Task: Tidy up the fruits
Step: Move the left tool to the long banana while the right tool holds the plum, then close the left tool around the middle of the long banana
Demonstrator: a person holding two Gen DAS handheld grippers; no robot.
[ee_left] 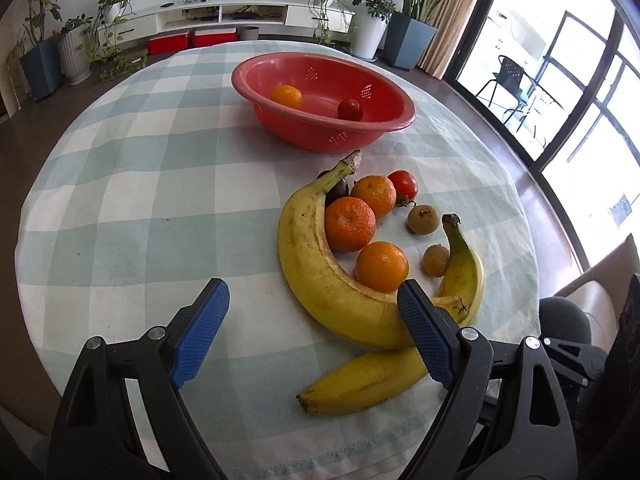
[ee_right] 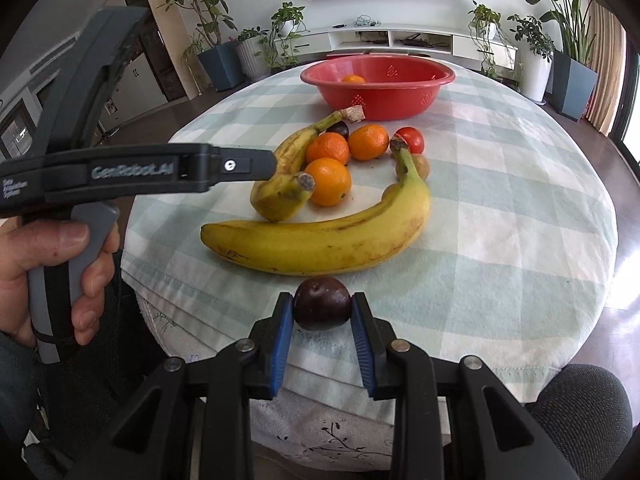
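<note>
1. Currently, the right gripper [ee_right: 322, 309] fingers clamp a dark plum [ee_right: 322, 303]; keep that squeeze firm but gentle.
2. Lift over the bananas [ee_right: 320, 240] on the tabletop [ee_right: 500, 240].
3. Release above the red basket [ee_right: 378, 80] at twelve o'clock.
4. The left gripper [ee_left: 312, 332] stands wide and empty; keep it aside.

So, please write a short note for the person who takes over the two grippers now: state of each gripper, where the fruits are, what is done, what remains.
Left gripper: open, empty, above the tablecloth beside the big banana.
Right gripper: shut on a dark plum, near the table edge.
Done: one orange and one tomato are in the red colander.
Left: the held plum, three bananas, three oranges, a tomato, another dark plum and two small brown fruits on the cloth.
</note>
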